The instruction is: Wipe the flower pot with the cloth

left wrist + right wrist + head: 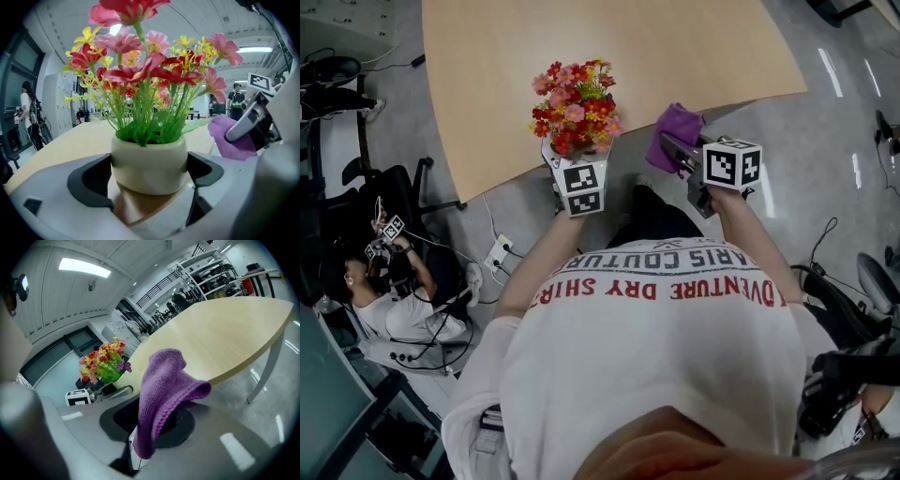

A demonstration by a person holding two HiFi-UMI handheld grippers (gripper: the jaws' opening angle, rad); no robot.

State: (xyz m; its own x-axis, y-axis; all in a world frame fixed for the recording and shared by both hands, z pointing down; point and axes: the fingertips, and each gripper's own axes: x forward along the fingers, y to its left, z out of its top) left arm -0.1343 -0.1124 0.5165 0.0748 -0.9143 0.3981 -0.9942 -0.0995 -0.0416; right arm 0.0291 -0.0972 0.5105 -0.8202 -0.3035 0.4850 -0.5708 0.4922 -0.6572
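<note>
two loads — left hand-held gripper (150,177) clamps flower pot (149,159), right hand-held gripper (153,423) pinches purple cloth (165,383).

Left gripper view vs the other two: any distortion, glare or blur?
Left gripper view: strong fisheye with dark corners, cream round flower pot sharp, ceiling light glaring behind red and pink flowers. Right gripper view: same fisheye, pale wooden table edge bowed, purple knitted cloth crisp. Head view: even light, glare streaks on grey floor.
</note>
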